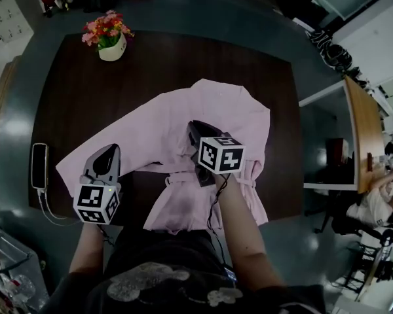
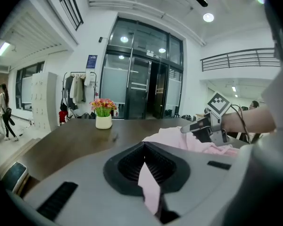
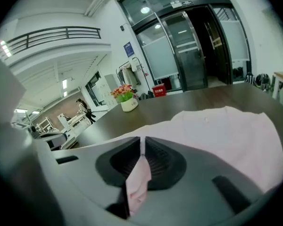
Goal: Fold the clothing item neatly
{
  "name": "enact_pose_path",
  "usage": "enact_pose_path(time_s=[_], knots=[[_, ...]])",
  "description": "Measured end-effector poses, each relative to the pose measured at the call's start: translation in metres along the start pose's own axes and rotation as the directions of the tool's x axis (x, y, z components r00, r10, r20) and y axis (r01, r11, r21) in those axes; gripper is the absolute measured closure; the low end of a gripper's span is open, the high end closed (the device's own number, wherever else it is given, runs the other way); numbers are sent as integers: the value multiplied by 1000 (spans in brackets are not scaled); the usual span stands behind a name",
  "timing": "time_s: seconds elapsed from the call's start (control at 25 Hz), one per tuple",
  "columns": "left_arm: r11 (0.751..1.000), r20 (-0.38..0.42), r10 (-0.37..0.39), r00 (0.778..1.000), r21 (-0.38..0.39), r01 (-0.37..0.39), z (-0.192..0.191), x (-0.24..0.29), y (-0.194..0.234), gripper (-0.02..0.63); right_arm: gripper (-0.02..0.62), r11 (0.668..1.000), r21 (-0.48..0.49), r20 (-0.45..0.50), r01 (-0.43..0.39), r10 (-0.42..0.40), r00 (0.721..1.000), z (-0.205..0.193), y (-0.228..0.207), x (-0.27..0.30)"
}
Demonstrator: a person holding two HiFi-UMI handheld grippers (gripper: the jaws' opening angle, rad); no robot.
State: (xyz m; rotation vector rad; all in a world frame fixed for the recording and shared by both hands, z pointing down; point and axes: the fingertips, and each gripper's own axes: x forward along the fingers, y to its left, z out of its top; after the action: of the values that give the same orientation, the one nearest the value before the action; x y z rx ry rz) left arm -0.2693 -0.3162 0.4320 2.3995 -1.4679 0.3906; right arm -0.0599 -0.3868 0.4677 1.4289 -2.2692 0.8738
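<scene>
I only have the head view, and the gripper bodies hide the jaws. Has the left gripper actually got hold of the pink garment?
Observer: Yes. In the left gripper view the left gripper is shut on a fold of the pink garment; a strip of it shows between the jaws.
Operator: And the right one?
Observer: Same. The right gripper is shut on a pink fold, pinched between its jaws.
Operator: Anyone beyond the flower pot?
Observer: One person stands far off, left of the flower pot in the left gripper view, well away from the table.
</scene>
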Motion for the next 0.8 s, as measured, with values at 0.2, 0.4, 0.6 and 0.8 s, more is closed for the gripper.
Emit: enact_pose_path(time_s=[0.2,0.4,0.6,0.8], knots=[[1000,-6,-23,1000,-6,23,0,-6,40,595,532,999,-1,27,-52,52,998,12,40,41],[999,-14,-40,999,2,40,-4,-11,65,596,532,997,52,80,58,-62,995,8,34,26],[997,-15,-76,997,-9,76,-7,-15,67,596,532,988,49,-46,149,-147,988,-39,23,18],[992,-39,-127,991,-5,127,-19,-15,65,596,564,999,-45,-236,28,-38,971,-80,62,39]])
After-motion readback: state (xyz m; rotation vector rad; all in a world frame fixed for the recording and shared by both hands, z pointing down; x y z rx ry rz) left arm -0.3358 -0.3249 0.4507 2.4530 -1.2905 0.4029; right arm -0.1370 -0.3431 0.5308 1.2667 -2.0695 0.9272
